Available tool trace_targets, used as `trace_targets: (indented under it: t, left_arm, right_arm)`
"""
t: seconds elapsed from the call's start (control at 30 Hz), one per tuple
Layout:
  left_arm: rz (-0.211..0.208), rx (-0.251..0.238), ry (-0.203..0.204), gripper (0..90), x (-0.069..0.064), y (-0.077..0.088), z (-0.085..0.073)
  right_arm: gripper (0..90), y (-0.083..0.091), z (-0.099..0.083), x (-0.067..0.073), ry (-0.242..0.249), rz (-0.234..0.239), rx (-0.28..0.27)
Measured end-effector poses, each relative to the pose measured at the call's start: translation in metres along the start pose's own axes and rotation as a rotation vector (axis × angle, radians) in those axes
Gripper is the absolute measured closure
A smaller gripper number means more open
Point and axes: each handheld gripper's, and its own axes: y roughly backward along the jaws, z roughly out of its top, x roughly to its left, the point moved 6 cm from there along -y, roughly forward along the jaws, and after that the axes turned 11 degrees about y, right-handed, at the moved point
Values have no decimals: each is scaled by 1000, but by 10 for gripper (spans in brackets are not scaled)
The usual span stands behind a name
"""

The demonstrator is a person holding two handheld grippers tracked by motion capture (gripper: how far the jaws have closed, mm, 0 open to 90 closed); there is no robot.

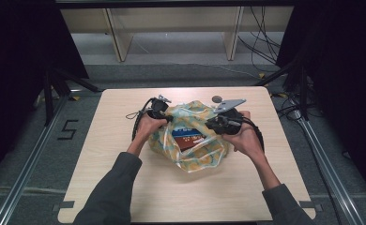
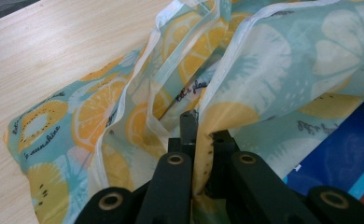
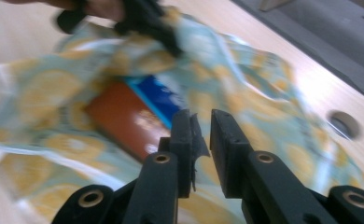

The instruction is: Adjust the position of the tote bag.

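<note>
My left claw (image 2: 196,128) is pinching the fruit-print bag (image 1: 190,140) rim tight | my right claw (image 3: 201,126) is blurring, jaws slightly parted, grip perhaps loose | bag is sitting mid-bench (image 1: 125,187), a blue-and-red packet (image 1: 188,137) half hidden inside.

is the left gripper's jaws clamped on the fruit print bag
Yes: in the left gripper view the left gripper has its jaws closed on a fold of the fruit-print bag.

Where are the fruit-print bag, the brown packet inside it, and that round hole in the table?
fruit-print bag (image 1: 197,161): high view, near edge.
brown packet (image 3: 122,119): right gripper view, its face.
round hole (image 1: 217,99): high view, centre.
</note>
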Motion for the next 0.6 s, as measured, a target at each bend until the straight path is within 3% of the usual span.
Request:
trace_targets:
  t: [0.07,0.13,0.23,0.27,0.33,0.37,0.4,0.43,0.47,0.53,0.6]
  left_arm:
    - [-5,4,2,881,1,-2,0]
    - [-12,-3,15,881,2,-2,-1]
    - [-15,-14,13,881,4,0,0]
    - [-18,-20,25,881,4,1,1]
    - [-23,-21,20,881,4,1,1]
    - [-21,-18,25,881,5,0,2]
    - [-23,-18,34,881,5,-1,2]
    - [-23,-18,34,881,5,-1,2]
    - [-25,-19,50,881,7,-2,2]
    - [-25,-17,53,879,6,-3,2]
    - [-22,-20,39,876,3,-3,3]
  right_arm:
    - [821,-12,0,12,18,43,43]
    - [822,-31,-14,19,44,62,159]
    - [858,-49,-44,30,49,168,273]
    - [858,-49,-44,30,49,168,273]
    - [886,-47,-59,45,34,231,289]
    - [900,-44,-69,62,54,273,283]
    - [900,-43,-73,71,83,288,292]
    - [900,-43,-73,71,83,288,292]
    - [900,-39,-80,88,86,311,296]
    - [900,-39,-87,98,101,336,302]
    - [900,-36,-89,101,59,339,310]
